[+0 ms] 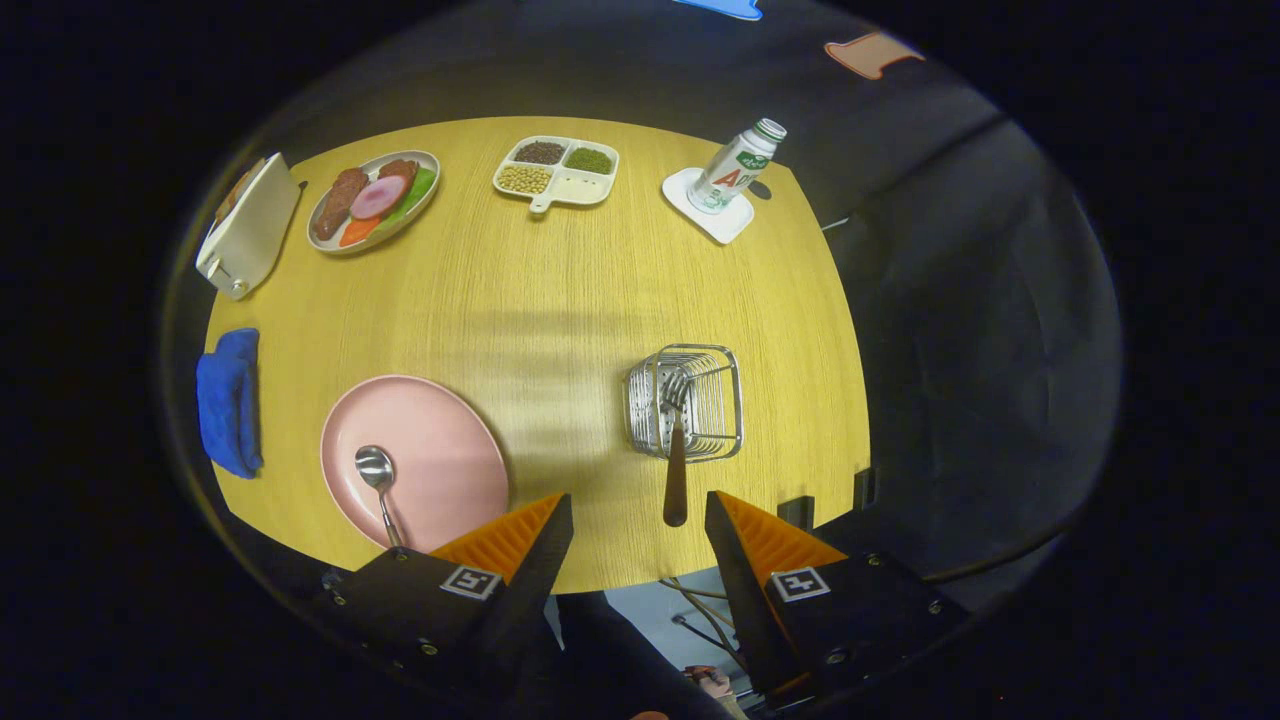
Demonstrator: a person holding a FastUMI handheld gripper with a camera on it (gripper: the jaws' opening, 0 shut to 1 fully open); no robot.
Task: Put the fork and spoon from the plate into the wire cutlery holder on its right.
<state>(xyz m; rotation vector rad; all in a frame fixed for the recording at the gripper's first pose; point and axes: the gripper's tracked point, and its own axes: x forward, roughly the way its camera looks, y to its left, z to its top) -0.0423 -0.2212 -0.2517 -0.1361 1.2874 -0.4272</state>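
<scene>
The hand-held gripper (640,525) is hanging high above the near edge of the desk (560,290) with its fingers spread wide apart and nothing between them. The fork (677,450) is already standing in the wire cutlery holder (686,402), at lower right of centre in the frame, tines down inside the wires and its brown handle leaning out over the near rim toward the gap between the fingers. The spoon (377,487) is lying on the pink plate (414,462) at lower left, bowl toward the plate's middle and handle running to the near rim, just beyond the left finger.

So the step in hand is judged to be fetching the spoon. To do it well, the gripper is best swung left and lowered over the handle, not the bowl, with the fingers turned so that they straddle the thin shaft crosswise. Because the handle is lying flat on a smooth plate, the tips should be coming down close to the rim end, where the shaft is probably lifted a little off the surface. Closing slowly should keep the plate from sliding. On the carry across, the fork's protruding handle is the thing to be steering clear of; dropping the spoon in bowl first on the holder's far side looks safest.
</scene>
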